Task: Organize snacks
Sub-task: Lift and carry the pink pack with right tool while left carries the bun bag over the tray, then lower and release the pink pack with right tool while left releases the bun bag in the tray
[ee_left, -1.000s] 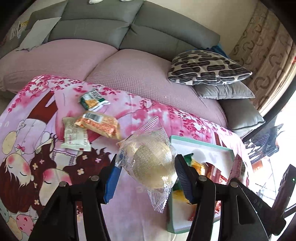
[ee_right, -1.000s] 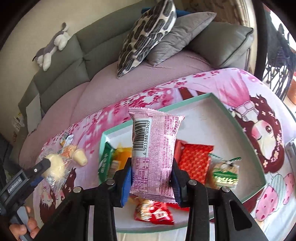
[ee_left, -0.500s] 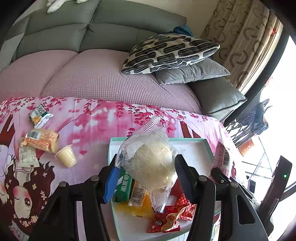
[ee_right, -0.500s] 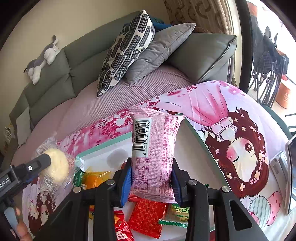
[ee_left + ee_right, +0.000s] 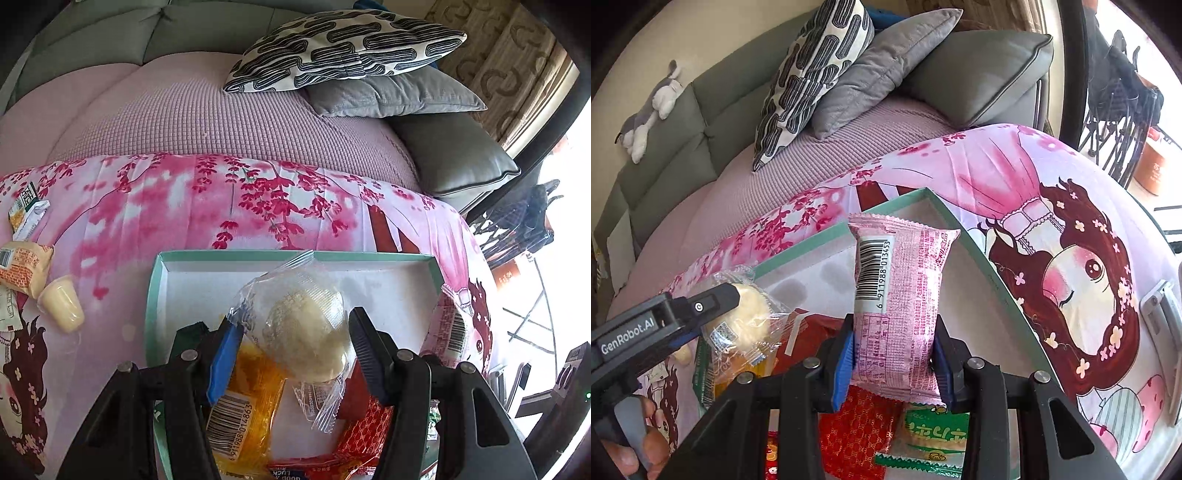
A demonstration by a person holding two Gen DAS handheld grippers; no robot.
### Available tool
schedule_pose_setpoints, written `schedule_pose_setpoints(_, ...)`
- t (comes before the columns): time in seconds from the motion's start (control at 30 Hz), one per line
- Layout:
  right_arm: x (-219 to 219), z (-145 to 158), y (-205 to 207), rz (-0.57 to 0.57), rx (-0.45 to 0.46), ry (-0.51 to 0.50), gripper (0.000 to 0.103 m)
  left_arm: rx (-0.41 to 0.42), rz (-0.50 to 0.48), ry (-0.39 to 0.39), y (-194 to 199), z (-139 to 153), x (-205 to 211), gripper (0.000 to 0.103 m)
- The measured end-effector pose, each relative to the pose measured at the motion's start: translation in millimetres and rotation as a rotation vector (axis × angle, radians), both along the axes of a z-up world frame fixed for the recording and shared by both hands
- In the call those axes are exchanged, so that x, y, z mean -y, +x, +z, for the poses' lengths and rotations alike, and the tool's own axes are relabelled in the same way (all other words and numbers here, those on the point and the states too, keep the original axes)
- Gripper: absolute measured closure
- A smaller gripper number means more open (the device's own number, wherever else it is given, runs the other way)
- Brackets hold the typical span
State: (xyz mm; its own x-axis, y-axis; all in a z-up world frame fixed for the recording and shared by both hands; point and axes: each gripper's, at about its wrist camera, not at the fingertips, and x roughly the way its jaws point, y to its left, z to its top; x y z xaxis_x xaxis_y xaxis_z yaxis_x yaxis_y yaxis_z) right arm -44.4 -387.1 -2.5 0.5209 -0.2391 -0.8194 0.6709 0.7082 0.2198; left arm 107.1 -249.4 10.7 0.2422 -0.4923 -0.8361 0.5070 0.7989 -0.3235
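**Both grippers loaded, hanging over the snack tray**

We see the left gripper (image 5: 295, 350) pinching a clear-wrapped pale bun (image 5: 306, 332) between its jaws, blue pad on one side, black ribbed pad on the other, wrapper tail dangling below. We see the right gripper (image 5: 894, 354) clamped on a pink snack packet (image 5: 899, 302), packet upright, barcode facing the camera, its top edge sticking well above the fingers. In the right wrist view the left tool comes in from the left edge with the bun at its tip, a hand (image 5: 635, 443) gripping its handle at the bottom corner

Under both tools we have the teal-rimmed tray (image 5: 155, 280) with a white floor, far half bare. In its near part lie an orange packet (image 5: 243, 406), a red patterned packet (image 5: 857, 432), a green packet (image 5: 934, 428) and a dark green one at the left rim, touching or overlapping each other. The bun hangs over the orange packet, the pink packet over the red and green ones; we cannot tell if either touches what is below

Tray sits on a pink cartoon blanket (image 5: 229, 206). Still outside the tray, on the blanket to the left: a jelly cup (image 5: 62, 304), an orange-brick-print packet (image 5: 24, 266) just beside it, a small green-and-white packet (image 5: 26, 206) farther back. Beyond that a mauve sofa seat (image 5: 207, 118), a black-and-white patterned cushion (image 5: 343, 48) on a grey one, a plush toy (image 5: 650, 110) on the sofa back
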Motion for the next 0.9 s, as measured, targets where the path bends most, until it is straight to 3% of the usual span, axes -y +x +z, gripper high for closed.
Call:
schedule_pose_setpoints(0.53, 4.1, -4.4, 4.3, -0.001, -0.036, -0.008, 0.060, -0.019, 0.004, 0.008, 10.8, -11.1, 22.8, 0.042)
schedule_pose_setpoints(0.6, 4.6, -4.1, 5.2, -0.002, -0.047, -0.019, 0.050, -0.020, 0.005, 0.009, 9.9, -10.2, 22.2, 0.041)
schedule_pose_setpoints(0.67, 4.2, -3.2, 5.5, -0.002, -0.050, -0.023, 0.028, -0.013, 0.010, 0.020, 8.3, -9.0, 20.5, 0.037)
schedule_pose_setpoints(0.8, 2.6, -1.3, 6.5, 0.011, -0.055, -0.028, 0.022, 0.004, 0.028, 0.042, 2.4, -3.2, 10.6, 0.027)
schedule_pose_setpoints(0.9, -0.1, 1.6, 6.5, 0.019, -0.063, -0.048, 0.010, 0.024, 0.043, 0.054, -3.2, 2.8, 0.2, 0.025)
